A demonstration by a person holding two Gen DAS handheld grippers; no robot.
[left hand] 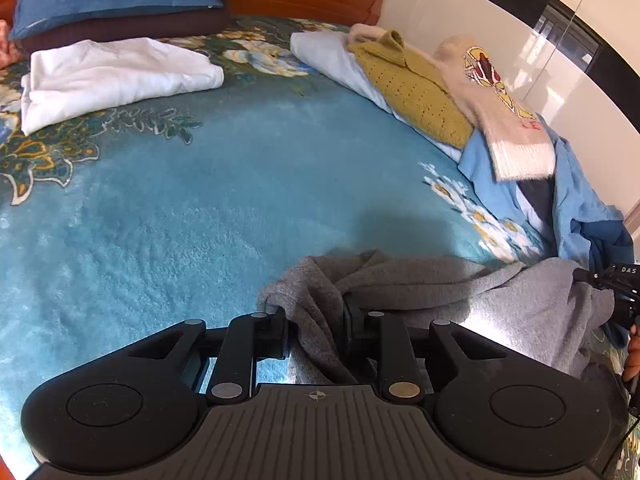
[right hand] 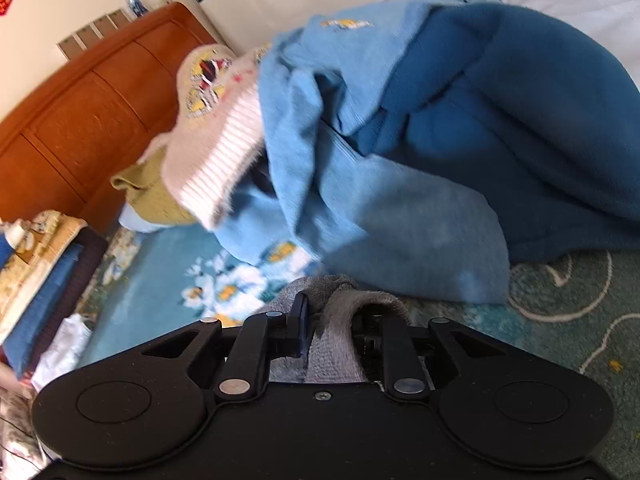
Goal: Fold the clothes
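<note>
Grey knitted garment (left hand: 440, 292) lay bunched at six o'clock on the teal floral plush bedspread (left hand: 192, 216), and you held it at two places. Much of it was hidden: in the left wrist view its lower folds dropped behind the black gripper body, and its right end ran off toward four o'clock. Your left gripper (left hand: 316, 320) was clamped on a twisted fold of it, the cloth filling the gap between the fingers. Your right gripper (right hand: 332, 320) likewise pinched a grey fold, which hid its right fingertip. The right wrist view was blurred, so the pile of light blue and dark blue clothes (right hand: 400, 140) at twelve o'clock showed little detail. From the left, a folded white garment (left hand: 116, 76) sat at eleven o'clock, well apart, and a mustard crocheted top (left hand: 416, 88) at one o'clock.
</note>
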